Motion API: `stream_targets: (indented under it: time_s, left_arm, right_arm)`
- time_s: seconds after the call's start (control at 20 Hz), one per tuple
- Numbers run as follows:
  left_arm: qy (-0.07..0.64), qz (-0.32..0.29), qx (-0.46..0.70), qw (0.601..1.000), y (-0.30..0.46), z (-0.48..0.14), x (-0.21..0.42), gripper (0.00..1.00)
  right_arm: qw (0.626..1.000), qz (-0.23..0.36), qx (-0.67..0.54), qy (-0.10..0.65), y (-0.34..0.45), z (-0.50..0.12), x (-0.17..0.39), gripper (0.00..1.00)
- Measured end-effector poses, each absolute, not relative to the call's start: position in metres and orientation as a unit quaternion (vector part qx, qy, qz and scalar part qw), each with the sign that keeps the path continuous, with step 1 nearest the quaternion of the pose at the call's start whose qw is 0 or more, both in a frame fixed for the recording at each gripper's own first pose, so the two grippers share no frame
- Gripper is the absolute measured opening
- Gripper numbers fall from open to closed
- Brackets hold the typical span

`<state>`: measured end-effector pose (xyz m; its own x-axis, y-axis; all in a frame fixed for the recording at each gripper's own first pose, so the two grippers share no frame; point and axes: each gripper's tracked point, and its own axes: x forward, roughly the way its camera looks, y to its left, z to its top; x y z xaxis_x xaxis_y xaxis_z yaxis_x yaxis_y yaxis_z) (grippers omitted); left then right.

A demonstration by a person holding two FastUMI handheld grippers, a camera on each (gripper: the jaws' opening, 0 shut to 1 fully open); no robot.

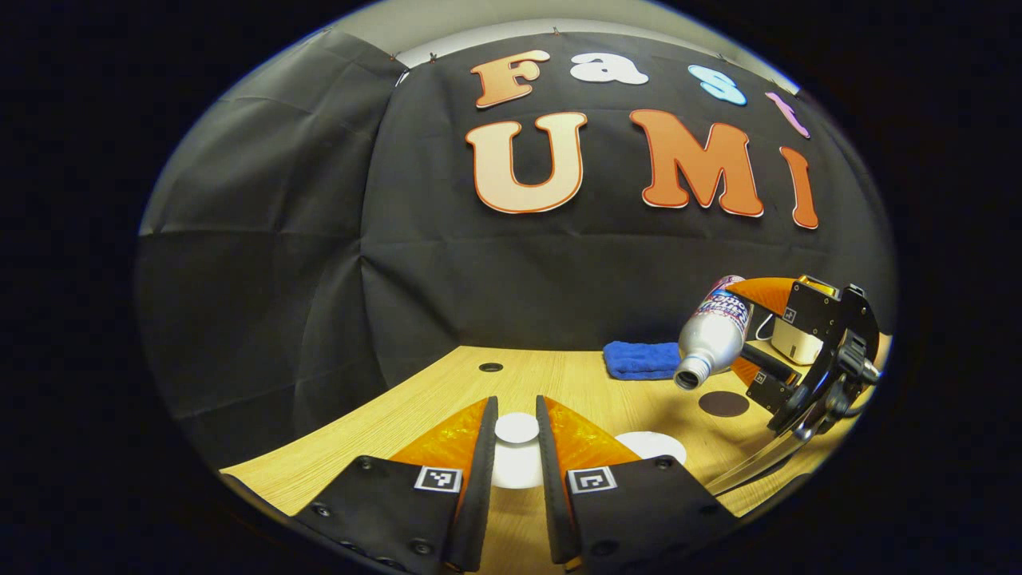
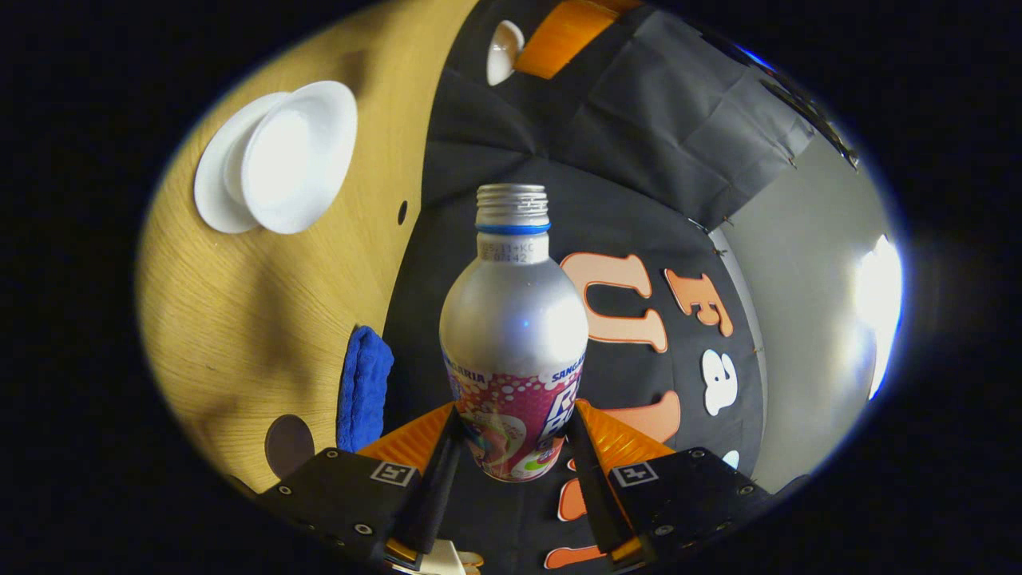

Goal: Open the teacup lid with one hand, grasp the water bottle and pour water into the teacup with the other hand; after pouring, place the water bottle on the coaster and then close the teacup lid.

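Between our left tongs (image 1: 516, 471) we hold the white teacup lid (image 1: 516, 429) above the wooden surface (image 1: 447, 395). Our right tongs (image 2: 511, 447) clamp the water bottle (image 2: 513, 335), tipped with its open mouth down over the white teacup (image 2: 295, 156). Near it lie a dark coaster (image 1: 723, 403) and a blue cloth (image 1: 641, 359).

Tilted water bottle (image 1: 713, 330) above table (image 1: 415, 407)

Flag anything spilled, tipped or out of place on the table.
Nothing spilled that I can see. The water bottle is tilted, held in the right gripper; the left gripper holds the lid off the teacup. Both fit pouring.
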<state>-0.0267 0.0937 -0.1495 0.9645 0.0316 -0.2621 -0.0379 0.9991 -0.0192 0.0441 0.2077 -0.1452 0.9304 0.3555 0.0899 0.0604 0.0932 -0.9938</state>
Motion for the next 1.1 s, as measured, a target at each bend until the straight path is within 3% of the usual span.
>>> stream_targets:
  time_s: [0.05,0.1,0.65,1.1]
  left_arm:
    - [0.129,0.014,-0.012,0.991,0.090,-0.147,-0.026,0.31]
    - [0.126,0.012,-0.011,0.992,0.087,-0.145,-0.023,0.34]
    - [0.121,-0.041,-0.015,0.992,0.032,-0.141,-0.007,0.34]
    - [0.157,-0.070,-0.026,0.985,-0.006,-0.175,-0.001,0.34]
  right_arm:
    - [0.740,0.103,-0.650,-0.144,0.203,-0.147,0.044,0.74]
    - [0.755,0.106,-0.634,-0.130,0.199,-0.149,0.043,0.74]
    - [0.887,0.106,-0.449,-0.018,0.179,-0.155,0.059,0.75]
    - [0.947,0.101,-0.305,0.029,0.182,-0.155,0.059,0.75]
